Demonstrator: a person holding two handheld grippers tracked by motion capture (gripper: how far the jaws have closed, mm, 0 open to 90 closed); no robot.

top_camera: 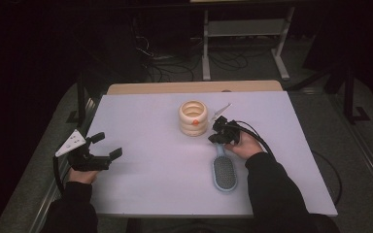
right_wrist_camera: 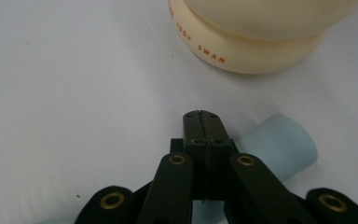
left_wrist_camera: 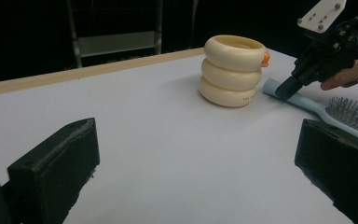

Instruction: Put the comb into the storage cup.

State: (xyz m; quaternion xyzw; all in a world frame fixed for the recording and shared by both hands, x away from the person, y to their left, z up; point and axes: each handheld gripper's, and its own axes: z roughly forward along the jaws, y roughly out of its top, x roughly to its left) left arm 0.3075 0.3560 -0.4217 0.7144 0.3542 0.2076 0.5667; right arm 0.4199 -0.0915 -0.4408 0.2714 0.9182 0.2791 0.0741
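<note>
A light blue hairbrush (top_camera: pixel 223 172) lies on the white table (top_camera: pixel 145 145), bristles up, its handle (left_wrist_camera: pixel 303 103) pointing toward a cream holder (top_camera: pixel 193 118) made of stacked rings with a small orange knob (left_wrist_camera: pixel 265 58). My right gripper (top_camera: pixel 214 138) is shut, jaws pressed flat together with nothing between them. Its tip sits just over the end of the brush handle (right_wrist_camera: pixel 284 147), close to the base of the holder (right_wrist_camera: pixel 261 42). My left gripper (top_camera: pixel 108 144) rests open near the table's left edge, far from both objects, with bare table between its jaws (left_wrist_camera: pixel 196 163).
A wooden strip (top_camera: pixel 194 87) runs along the table's far edge. Beyond it the floor is dark, with a metal shelf frame (top_camera: pixel 245 29) and loose cables. The right gripper's cable (top_camera: pixel 260 138) loops over the table to the right of the hand.
</note>
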